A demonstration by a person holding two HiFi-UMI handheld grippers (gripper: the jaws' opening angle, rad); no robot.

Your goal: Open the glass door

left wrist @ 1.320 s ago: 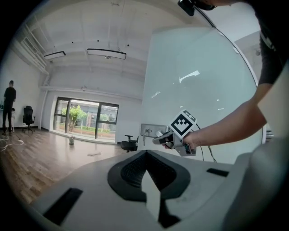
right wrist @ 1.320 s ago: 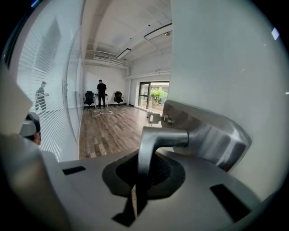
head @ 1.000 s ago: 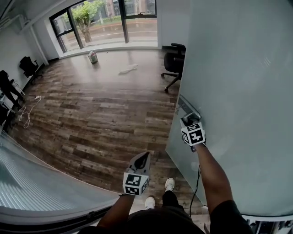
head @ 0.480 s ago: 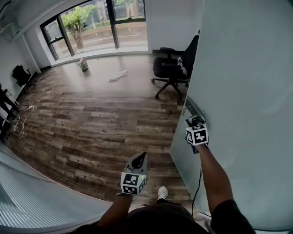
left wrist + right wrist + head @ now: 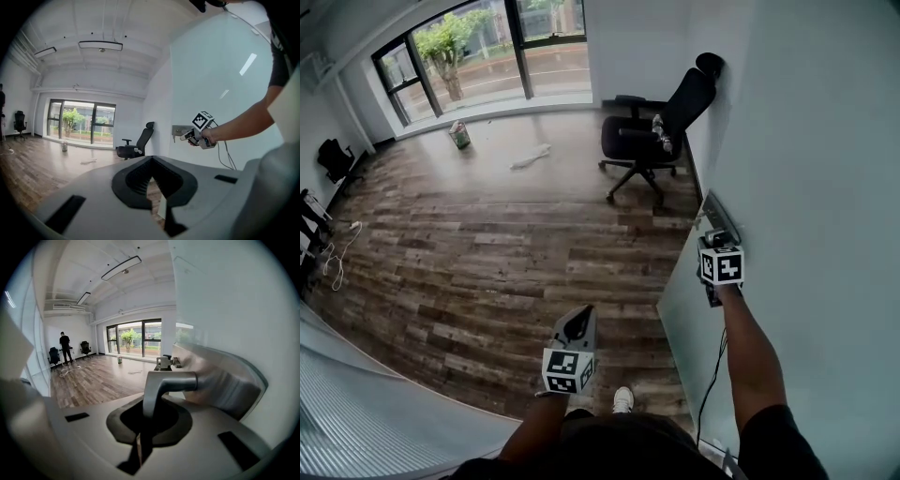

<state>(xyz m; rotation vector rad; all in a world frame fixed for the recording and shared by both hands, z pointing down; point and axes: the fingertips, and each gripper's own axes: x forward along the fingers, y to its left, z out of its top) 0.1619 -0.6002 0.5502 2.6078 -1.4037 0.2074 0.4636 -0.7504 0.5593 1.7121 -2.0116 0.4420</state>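
Right gripper (image 5: 712, 242) at three o'clock is clamping the handle (image 5: 164, 383) to swing the glass door (image 5: 825, 169) open; left gripper (image 5: 580, 320) is idling, closed and empty.

The lever handle (image 5: 171, 382) is smooth brushed metal. The glass door (image 5: 806, 141) is frosted, matt. The floor (image 5: 487, 253) is wood plank, faintly glossy. My right gripper (image 5: 142, 430) is matt grey plastic.

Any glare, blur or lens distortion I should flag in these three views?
Head view: daylight from the window puts a sheen on the wood floor; straight lines bow. Left gripper view: fisheye with dark corners, a light streak reflected on the glass door. Right gripper view: the close door handle looks soft.
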